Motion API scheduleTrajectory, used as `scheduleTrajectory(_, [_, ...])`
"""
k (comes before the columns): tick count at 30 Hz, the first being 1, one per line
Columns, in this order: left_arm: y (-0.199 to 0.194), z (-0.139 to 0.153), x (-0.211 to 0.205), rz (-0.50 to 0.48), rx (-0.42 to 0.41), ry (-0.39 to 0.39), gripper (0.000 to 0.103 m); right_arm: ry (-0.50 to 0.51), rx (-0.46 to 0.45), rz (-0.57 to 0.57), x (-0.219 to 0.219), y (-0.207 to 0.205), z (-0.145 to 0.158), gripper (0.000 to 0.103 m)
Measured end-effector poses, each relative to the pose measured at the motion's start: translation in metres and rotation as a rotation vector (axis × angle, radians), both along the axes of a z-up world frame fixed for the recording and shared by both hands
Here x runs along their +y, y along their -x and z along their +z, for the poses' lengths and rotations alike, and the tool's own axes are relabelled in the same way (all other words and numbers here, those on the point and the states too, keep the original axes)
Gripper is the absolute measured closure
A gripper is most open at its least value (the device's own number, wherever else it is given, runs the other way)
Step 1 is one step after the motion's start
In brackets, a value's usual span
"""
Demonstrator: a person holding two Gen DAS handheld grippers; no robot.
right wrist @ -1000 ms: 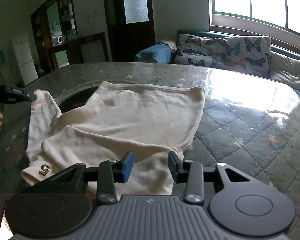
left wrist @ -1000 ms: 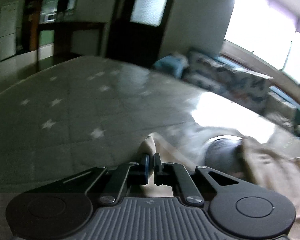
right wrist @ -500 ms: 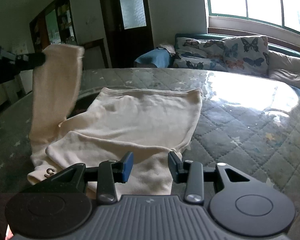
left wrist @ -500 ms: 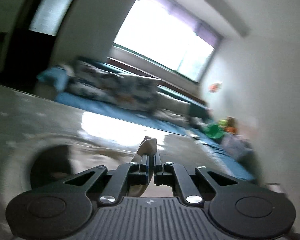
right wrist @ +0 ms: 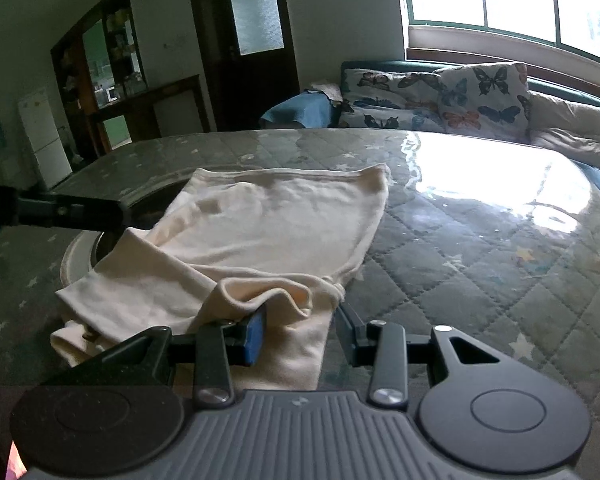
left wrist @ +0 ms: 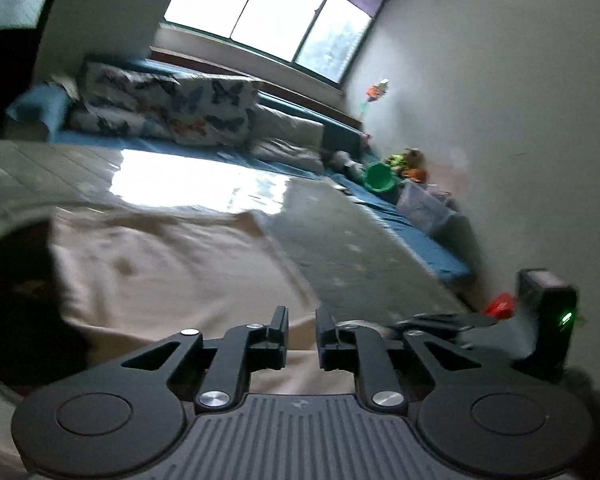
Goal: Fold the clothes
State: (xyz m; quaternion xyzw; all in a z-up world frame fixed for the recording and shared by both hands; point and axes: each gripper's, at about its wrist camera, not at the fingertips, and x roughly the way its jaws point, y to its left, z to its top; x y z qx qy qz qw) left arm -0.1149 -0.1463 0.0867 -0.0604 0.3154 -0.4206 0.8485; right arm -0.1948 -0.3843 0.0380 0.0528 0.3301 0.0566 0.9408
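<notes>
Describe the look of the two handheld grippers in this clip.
Both are matte black. The left gripper has a ribbed grey body, round side discs, silver pivot screws and black finger pads. The right gripper is built the same but with blue pads; from the left view its housing shows a green light.

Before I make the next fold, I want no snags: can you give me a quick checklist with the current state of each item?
1. Left gripper clear of the sleeve: ok; its jaws have just been opening, nothing pinched between them.
2. Sleeve laid across the shirt: ok.
3. Right gripper open: ok.
4. Right gripper's fingers free of cloth: not ok; the cuff drapes over its left one.
5. Shirt's far hem flat on the table: ok.
</notes>
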Motion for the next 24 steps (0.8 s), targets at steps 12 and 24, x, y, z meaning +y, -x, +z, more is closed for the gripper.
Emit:
scheduleTrajectory(12, [-0.01, -0.037, 0.075, 0.234, -0.024, -0.266, 0.076, -0.007, -0.091, -0.028, -0.015, 0.012, 0.034, 0.065])
scheduleTrajectory(24, [-0.018, -0.055, 0.074, 0.233, -0.002, -0.33, 0.103, 0.048, 0.023, 0.113, 0.027, -0.01, -0.006, 0.065])
